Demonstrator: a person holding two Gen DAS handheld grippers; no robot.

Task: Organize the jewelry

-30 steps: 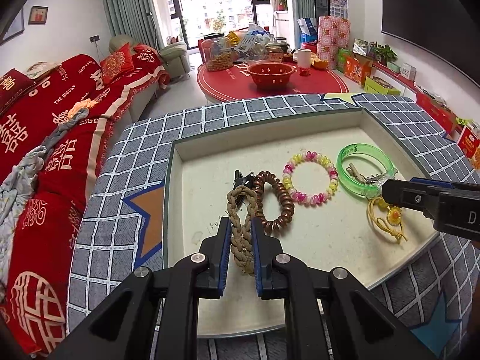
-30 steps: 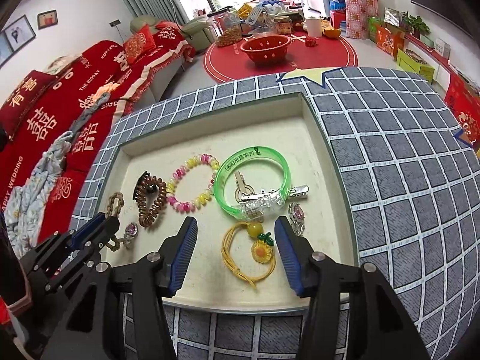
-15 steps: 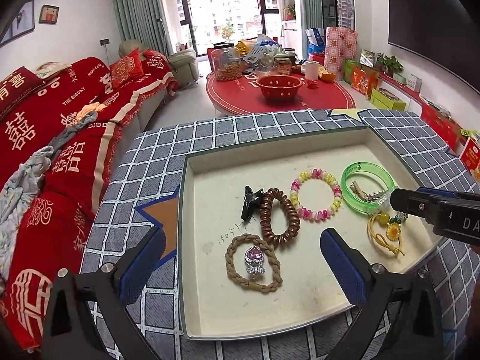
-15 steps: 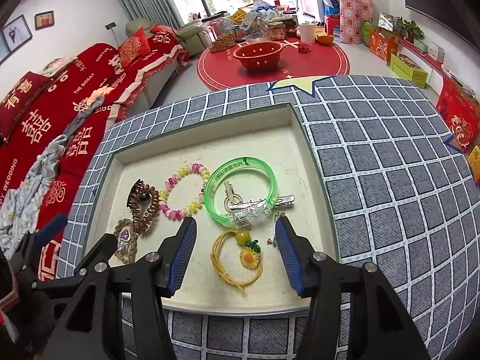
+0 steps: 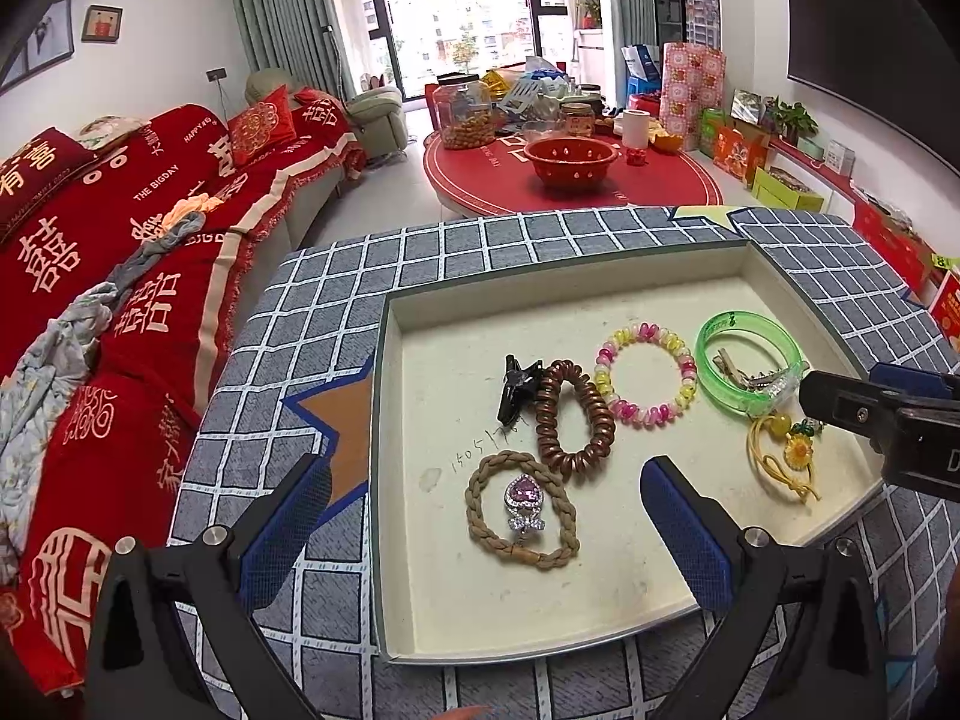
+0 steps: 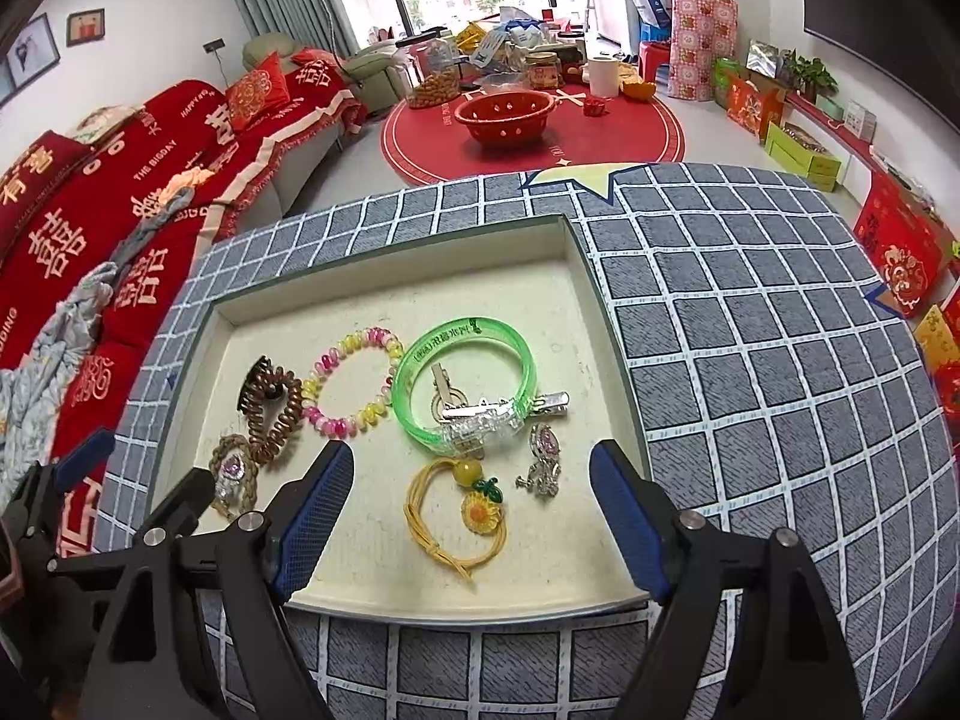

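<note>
A cream-lined tray [image 5: 564,279] [image 6: 390,252] holds the jewelry. A tan braided bracelet [image 5: 521,540] lies flat around a pink heart pendant [image 5: 523,498], and my left gripper [image 5: 483,471] stands wide open just above them, touching neither. Beside them lie a brown coil band [image 5: 573,414], a bead bracelet [image 5: 647,375] and a green bangle [image 5: 749,363] [image 6: 465,384]. My right gripper [image 6: 474,456] is open and its jaws are opening. They straddle a yellow cord with a sunflower charm [image 6: 462,516] and a silver earring [image 6: 543,462] without pressing on either.
The tray sits on a grey grid-patterned cushion top [image 6: 750,360]. A black hair clip [image 5: 515,387] lies by the coil band, and silver clips [image 6: 480,408] sit inside the bangle. A red sofa [image 5: 120,240] runs along the left. A red round table [image 5: 570,180] stands beyond.
My left gripper let go of the braided bracelet and opened wide; the bracelet now lies flat around the pink pendant. The right jaws spread wider over the yellow cord.
</note>
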